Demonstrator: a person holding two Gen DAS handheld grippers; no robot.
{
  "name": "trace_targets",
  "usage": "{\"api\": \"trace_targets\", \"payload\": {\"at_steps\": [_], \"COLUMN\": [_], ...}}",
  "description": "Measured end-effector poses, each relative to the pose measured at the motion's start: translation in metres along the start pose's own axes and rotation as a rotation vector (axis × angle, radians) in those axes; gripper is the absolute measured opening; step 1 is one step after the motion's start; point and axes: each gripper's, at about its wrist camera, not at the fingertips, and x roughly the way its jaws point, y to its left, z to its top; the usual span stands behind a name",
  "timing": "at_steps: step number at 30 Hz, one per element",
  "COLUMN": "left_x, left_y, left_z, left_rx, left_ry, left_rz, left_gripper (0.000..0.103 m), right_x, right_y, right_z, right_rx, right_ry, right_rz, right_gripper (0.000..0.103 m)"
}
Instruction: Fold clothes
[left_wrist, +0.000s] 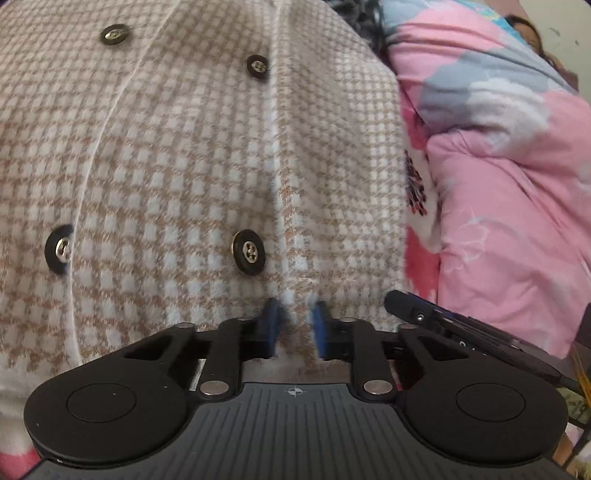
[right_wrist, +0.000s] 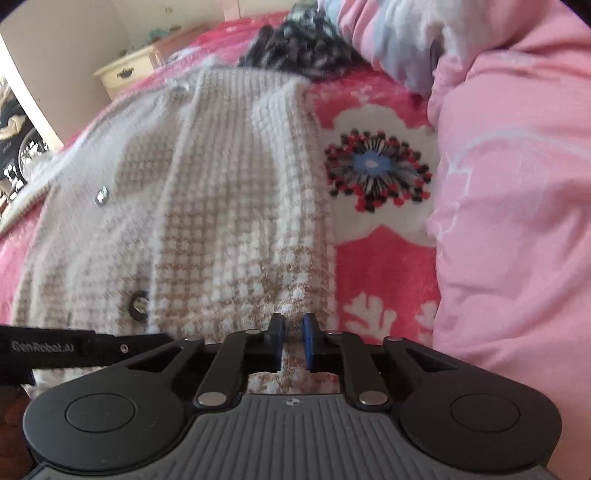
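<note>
Both the left gripper (left_wrist: 295, 325) and right gripper (right_wrist: 293, 341) pinch the thick cardigan (left_wrist: 184, 166) edge, which may slip out when lifted from the bed (right_wrist: 384, 258).

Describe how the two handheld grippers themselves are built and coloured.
The left gripper and right gripper look alike: matte black linkage arms with silver rivets, round black side discs, a ribbed grey body bearing a small crosshair mark, and blue pads. A black part at the right view's edge reads GenRobot.AI.

A fuzzy cream-and-tan checked cardigan (left_wrist: 192, 158) lies spread flat on the bed, front side up, dark round buttons (left_wrist: 249, 252) in two columns down it. Its right edge (right_wrist: 314, 206) is folded over into a long ridge.
</note>
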Motion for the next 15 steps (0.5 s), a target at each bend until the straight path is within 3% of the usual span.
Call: {"api": "trace_targets", "payload": {"at_steps": [5, 7, 10, 13, 15], "left_x": [-0.026, -0.03, -0.015, -0.006, -0.013], "left_y": [-0.004, 0.004, 0.005, 0.0, -0.004], "left_z": [-0.007, -0.011, -0.016, -0.018, -0.015], "left_rx": [-0.029, -0.081, -0.07, 0.023, 0.065], "left_ry": [-0.08, -0.083, -0.067, -0.077, -0.061], "left_rz": [-0.024, -0.022, 0.012, 0.03, 0.022], "left_gripper": [0.007, 0.006, 0.007, 0.014, 0.03], "right_x": [-0.007, 0.006, 0.017, 0.004, -0.009], "right_y": [0.005, 0.001, -0.008, -0.011, -0.011], "right_z": [-0.005, -0.012, -0.016, -0.011, -0.001], "right_rx": [0.0, 0.022, 0.063, 0.063, 0.031], "right_ry": [0.014, 0.041, 0.047, 0.034, -0.005], "right_rz": [0.028, 0.024, 0.035, 0.021, -0.006], "right_gripper": [0.011, 0.011, 0.014, 0.022, 0.029]}}
